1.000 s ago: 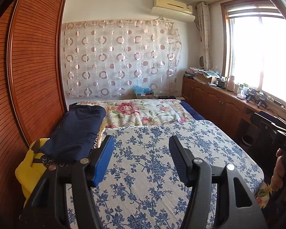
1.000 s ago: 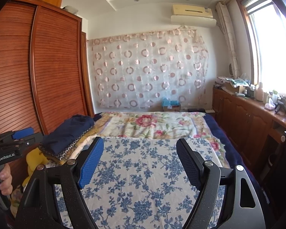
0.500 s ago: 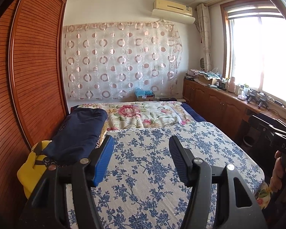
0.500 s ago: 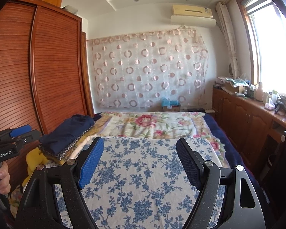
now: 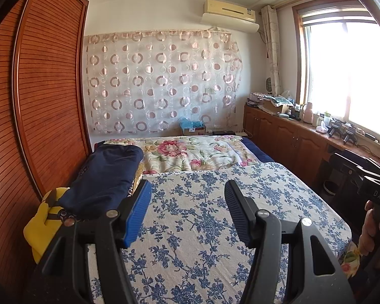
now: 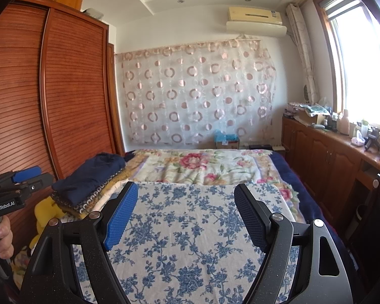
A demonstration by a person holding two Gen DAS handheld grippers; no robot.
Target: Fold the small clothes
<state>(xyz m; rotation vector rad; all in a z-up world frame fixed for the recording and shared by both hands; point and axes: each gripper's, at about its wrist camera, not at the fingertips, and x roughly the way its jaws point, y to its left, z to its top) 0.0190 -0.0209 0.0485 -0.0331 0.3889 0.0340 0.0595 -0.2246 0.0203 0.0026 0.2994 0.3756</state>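
Note:
A folded dark navy garment (image 5: 103, 177) lies on a stack of clothes at the left edge of the bed; it also shows in the right wrist view (image 6: 91, 179). My left gripper (image 5: 187, 197) is open and empty, held above the blue-flowered bedspread (image 5: 202, 217), to the right of the stack. My right gripper (image 6: 186, 202) is open and empty above the same bedspread (image 6: 187, 228). The left gripper also shows at the left edge of the right wrist view (image 6: 17, 185).
A yellow item (image 5: 41, 225) lies under the stack at the bed's left edge. A wooden wardrobe (image 5: 38, 101) stands on the left. A pink-flowered quilt (image 5: 190, 152) covers the far bed. Wooden cabinets (image 5: 291, 141) with clutter run under the window at right.
Both views have tilted up slightly; the grippers stay open and empty over the bed. The left gripper has drifted a little in the right wrist view.

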